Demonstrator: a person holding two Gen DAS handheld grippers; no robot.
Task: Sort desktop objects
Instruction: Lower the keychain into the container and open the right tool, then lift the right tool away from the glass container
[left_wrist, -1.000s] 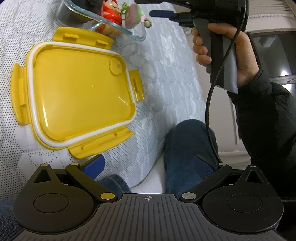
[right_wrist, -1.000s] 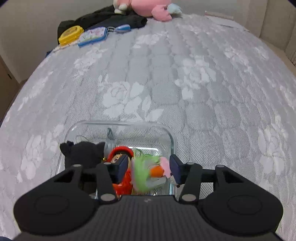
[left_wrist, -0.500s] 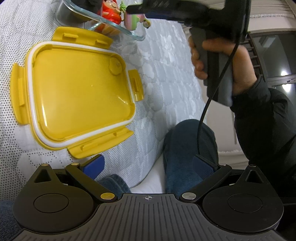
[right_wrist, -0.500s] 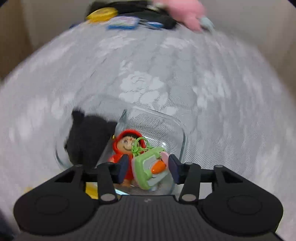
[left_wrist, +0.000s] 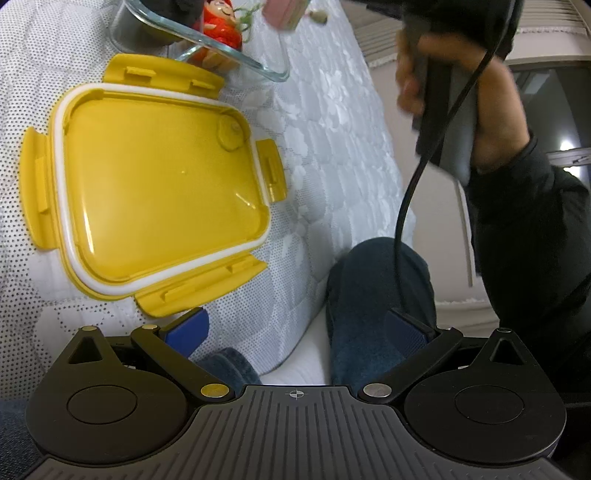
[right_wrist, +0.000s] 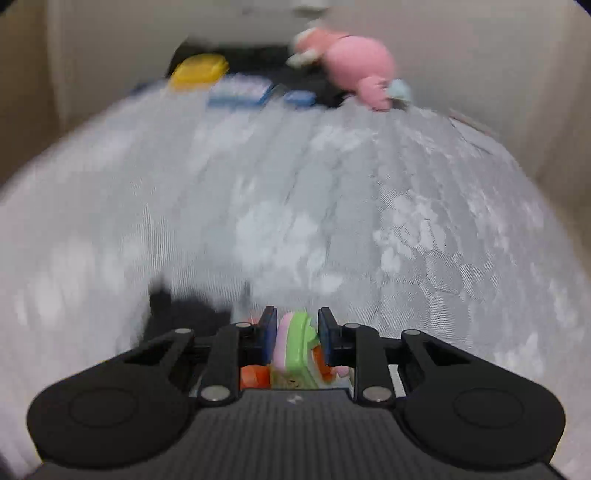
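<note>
Lifted clear of the glass dish (left_wrist: 207, 40), the green-and-pink toy (right_wrist: 293, 341) sits clamped in the just-narrowed right claw (right_wrist: 293, 334).

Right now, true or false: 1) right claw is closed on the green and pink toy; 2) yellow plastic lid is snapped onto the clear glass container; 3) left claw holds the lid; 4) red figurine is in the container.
1) True: the right claw pinches the green and pink toy.
2) False: the yellow plastic lid lies on the white quilted mattress beside the clear glass container.
3) False: the left claw is open and empty.
4) True: the red figurine is inside.
</note>
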